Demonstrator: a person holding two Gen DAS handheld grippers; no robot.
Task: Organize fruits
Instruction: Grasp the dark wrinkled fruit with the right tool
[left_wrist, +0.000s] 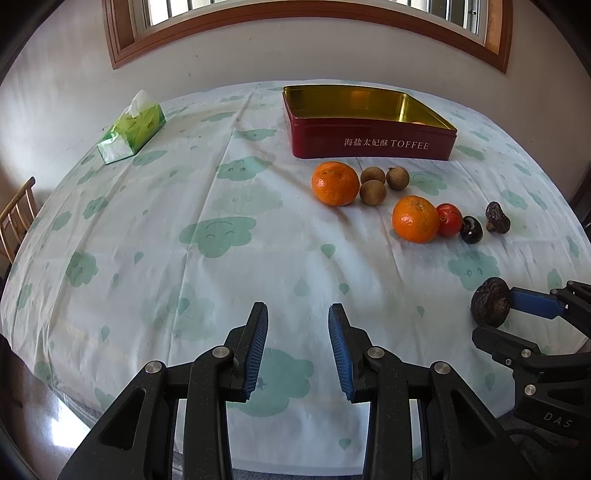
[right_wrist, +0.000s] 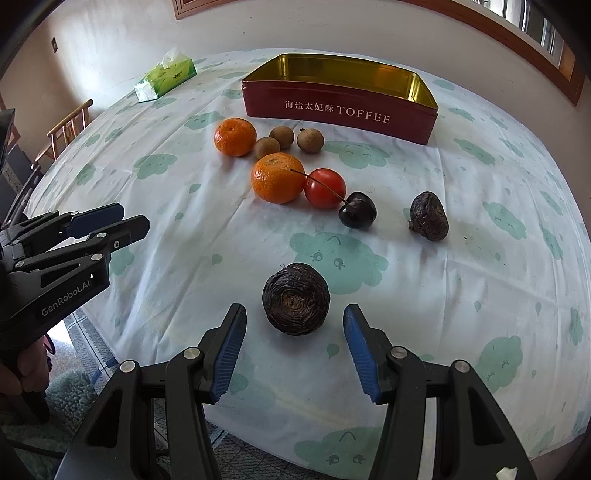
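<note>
One wrinkled fruit (right_wrist: 296, 303) between right hand-held gripper (right_wrist: 294, 345) fingers

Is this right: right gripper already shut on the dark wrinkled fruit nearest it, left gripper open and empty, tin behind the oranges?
Not quite. The right gripper is open: in the right wrist view its jaws stand apart on either side of the dark wrinkled fruit, which sits on the tablecloth untouched. The rest holds: left gripper open and empty, red tin behind the oranges.
</note>
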